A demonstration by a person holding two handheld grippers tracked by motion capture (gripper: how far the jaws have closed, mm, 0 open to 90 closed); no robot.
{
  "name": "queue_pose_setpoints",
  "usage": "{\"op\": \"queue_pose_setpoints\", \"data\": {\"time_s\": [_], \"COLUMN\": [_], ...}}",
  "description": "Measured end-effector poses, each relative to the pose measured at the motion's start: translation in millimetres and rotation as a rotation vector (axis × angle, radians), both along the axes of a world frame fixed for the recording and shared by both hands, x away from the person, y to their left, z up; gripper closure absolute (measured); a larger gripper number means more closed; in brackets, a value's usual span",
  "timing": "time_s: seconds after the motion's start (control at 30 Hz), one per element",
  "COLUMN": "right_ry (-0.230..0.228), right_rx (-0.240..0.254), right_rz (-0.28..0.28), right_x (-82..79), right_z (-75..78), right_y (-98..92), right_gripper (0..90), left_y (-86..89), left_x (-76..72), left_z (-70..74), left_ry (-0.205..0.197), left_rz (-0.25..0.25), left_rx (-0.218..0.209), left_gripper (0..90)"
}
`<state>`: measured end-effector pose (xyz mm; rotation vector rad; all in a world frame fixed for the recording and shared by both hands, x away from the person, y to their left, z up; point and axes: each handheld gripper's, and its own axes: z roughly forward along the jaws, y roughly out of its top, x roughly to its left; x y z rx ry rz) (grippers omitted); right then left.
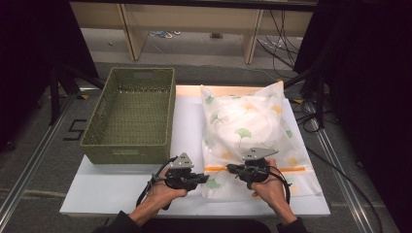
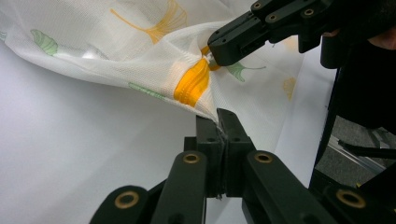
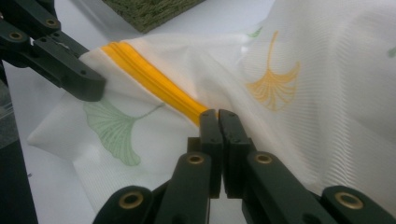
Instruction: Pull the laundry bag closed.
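Note:
A white mesh bag printed with ginkgo leaves lies on the white board, stuffed full, with an orange zipper across its near end. My left gripper is shut on the bag's fabric edge just beside the zipper's end. My right gripper faces it from the right, shut on the orange zipper. In the right gripper view its jaws pinch the orange band, and the left gripper's fingertip grips the bag's corner. The two tips sit close together.
A green woven basket stands empty on the board's left half, beyond my left hand. Cables trail on the floor to the right, and dark stands flank the table.

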<state>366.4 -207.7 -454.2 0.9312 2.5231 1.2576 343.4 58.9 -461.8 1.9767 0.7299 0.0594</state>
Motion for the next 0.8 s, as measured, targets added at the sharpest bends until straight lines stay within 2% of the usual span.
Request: {"op": "queue_pose_setpoints", "data": {"time_s": [0.07,0.2,0.3,0.43,0.47,0.57,0.63,0.67,0.73,0.8], "right_ry": [0.006,-0.015,-0.001,0.001,-0.011,0.002,-0.010,0.005,-0.003,0.002], "right_rx": [-0.001,-0.008,-0.002,0.002,-0.009,-0.005,-0.013,-0.003,-0.011,-0.007], "right_rz": [-0.006,-0.022,-0.026,-0.033,-0.045,-0.041,-0.061,-0.079,-0.069,-0.090], "right_x": [-0.1,0.2,0.0,1.0,0.4,0.3,0.2,-1.1,0.0,-1.0], "right_z": [-0.5,-1.9,-2.6,-4.1,-3.7,-4.7,-4.8,-5.7,-5.8,-6.2], "right_y": [-1.2,-5.3,-6.4,-11.2,-12.4,-16.1,-19.4,-20.4,-24.7,-27.3], "right_gripper": [90.0,90.0,90.0,90.0,90.0,90.0,90.0,90.0,90.0,90.0], "left_y": [0.1,0.9,0.4,2.3,2.2,2.8,3.0,2.6,2.4,2.9], "left_x": [0.0,-0.6,-1.0,-0.5,-0.5,-0.7,-1.2,-2.1,-2.5,-2.7], "left_z": [0.1,0.9,1.0,1.8,1.7,1.4,1.5,1.5,1.5,1.5], "left_ry": [-0.002,-0.004,0.002,-0.002,-0.004,-0.008,-0.012,0.001,0.001,0.001], "left_rz": [-0.001,-0.003,0.002,-0.010,-0.010,-0.013,-0.004,0.007,0.006,0.002], "left_rx": [0.000,0.008,-0.004,0.012,0.011,0.015,0.017,0.012,0.011,0.017], "left_gripper": [87.7,87.7,87.7,87.7,87.7,87.7,87.7,87.8,87.7,87.7]}}
